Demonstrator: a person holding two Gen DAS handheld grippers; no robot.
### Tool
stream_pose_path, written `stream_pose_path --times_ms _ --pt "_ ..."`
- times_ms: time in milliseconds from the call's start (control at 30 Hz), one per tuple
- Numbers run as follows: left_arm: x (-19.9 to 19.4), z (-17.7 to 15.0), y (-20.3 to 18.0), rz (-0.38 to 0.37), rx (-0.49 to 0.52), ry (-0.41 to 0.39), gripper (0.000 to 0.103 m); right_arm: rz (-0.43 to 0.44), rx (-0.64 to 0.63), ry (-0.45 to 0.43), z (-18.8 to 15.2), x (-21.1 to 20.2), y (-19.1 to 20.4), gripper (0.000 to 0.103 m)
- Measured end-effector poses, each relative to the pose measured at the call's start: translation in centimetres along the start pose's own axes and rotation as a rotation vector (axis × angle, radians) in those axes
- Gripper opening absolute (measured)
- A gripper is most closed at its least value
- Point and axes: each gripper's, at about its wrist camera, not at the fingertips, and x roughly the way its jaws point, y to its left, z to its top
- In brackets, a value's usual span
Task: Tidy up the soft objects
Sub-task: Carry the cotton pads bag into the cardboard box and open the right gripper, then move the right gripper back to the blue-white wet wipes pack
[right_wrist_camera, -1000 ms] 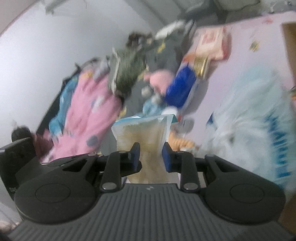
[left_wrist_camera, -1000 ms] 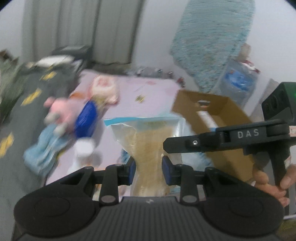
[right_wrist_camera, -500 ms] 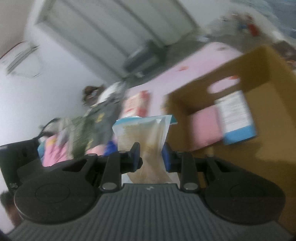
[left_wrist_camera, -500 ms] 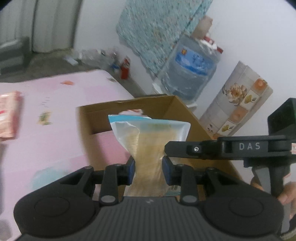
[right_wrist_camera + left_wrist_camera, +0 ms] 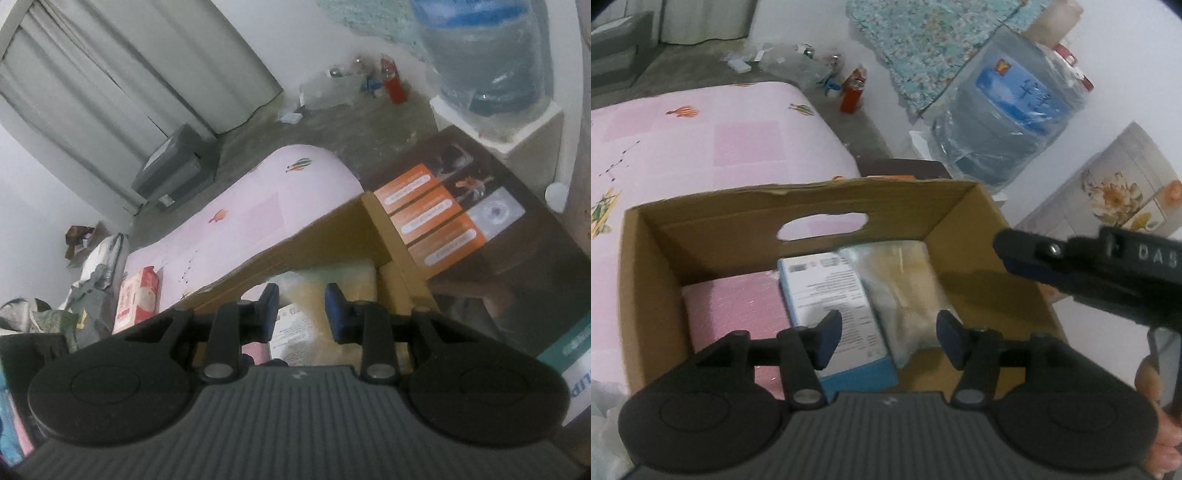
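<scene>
A clear zip bag (image 5: 905, 288) stuffed with pale beige soft filling lies inside the open cardboard box (image 5: 798, 192), against its right side, next to a blue-and-white carton (image 5: 831, 288) and a pink foam sheet (image 5: 738, 302). My left gripper (image 5: 888, 339) hovers over the box, its jaws opening, with nothing pressed between the pads. One finger (image 5: 1034, 258) of the right gripper reaches over the box's right wall, clear of the bag. In the right wrist view my right gripper (image 5: 302, 310) has its jaws a narrow gap apart and easing open; the bag (image 5: 351, 273) shows below, in the box (image 5: 314, 236).
The box rests on a pink mattress (image 5: 683, 140). A big water bottle (image 5: 1008, 122), a red can (image 5: 853, 92) and a flowered tile (image 5: 1108, 192) stand beyond. A brown printed carton (image 5: 461, 221) lies beside the box. A tissue pack (image 5: 138, 299) lies on the mattress.
Both grippers swung from the toys on the mattress over to the box, carrying the bag. The left jaws have spread and the bag has dropped out of both grips into the box.
</scene>
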Motion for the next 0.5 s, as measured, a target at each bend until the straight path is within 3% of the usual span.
stream_pose_path --times_ms 233,433,500 --pt "-5.4 -0.7 1.5 0.045 0.043 -0.067 0.059 0.008 -0.008 0.034 -0.9 0.6 0.8 0.027" --pt "-13.3 -2.7 3.4 0.122 0.071 -0.176 0.07 0.071 0.019 0.06 -1.9 0.6 2.9 0.029" --pt "-15.7 -3.9 4.1 0.166 0.079 -0.218 0.075 0.115 -0.004 0.05 -2.9 -0.4 4.4 0.039"
